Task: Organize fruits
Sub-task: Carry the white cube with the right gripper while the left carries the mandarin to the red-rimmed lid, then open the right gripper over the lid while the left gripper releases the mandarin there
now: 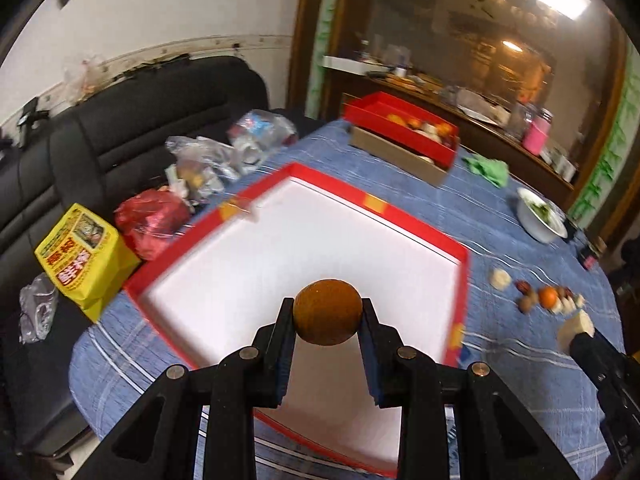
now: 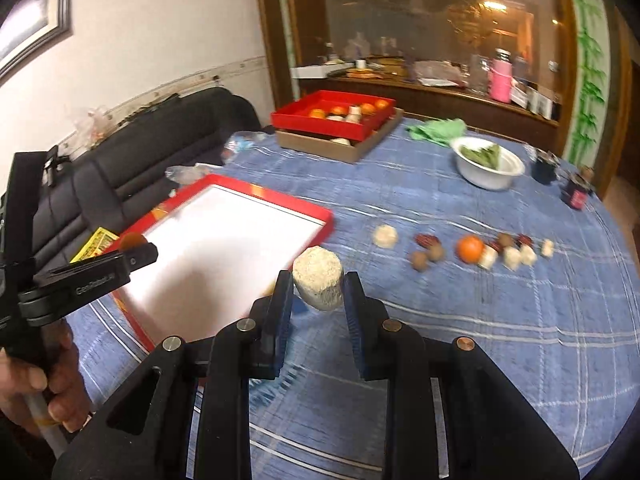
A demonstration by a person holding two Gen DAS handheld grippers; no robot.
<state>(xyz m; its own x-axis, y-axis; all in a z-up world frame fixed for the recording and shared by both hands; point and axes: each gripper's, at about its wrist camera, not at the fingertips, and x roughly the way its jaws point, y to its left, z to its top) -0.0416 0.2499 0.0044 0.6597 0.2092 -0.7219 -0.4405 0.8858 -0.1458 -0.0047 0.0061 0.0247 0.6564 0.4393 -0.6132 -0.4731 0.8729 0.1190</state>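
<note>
My left gripper (image 1: 328,312) is shut on a round brown fruit (image 1: 327,311) and holds it above the near part of a red tray with a white floor (image 1: 400,210). My right gripper (image 2: 318,288) is shut on a pale beige puffed cylinder (image 2: 318,282), held above the blue cloth just right of the same tray (image 2: 280,200). A row of loose pieces lies on the cloth: a beige cylinder (image 2: 386,236), brown nuts (image 2: 426,256), an orange (image 2: 470,248) and small white cubes (image 2: 516,256). The right gripper also shows at the right edge of the left wrist view (image 1: 576,330).
A second red tray (image 2: 304,120) with oranges and white pieces sits on a cardboard box at the far side. A white bowl (image 2: 488,176), green cloth (image 2: 438,128) and dark jars (image 2: 576,192) stand at the right. Plastic bags (image 1: 200,160) and a yellow packet (image 1: 86,256) lie left by the sofa.
</note>
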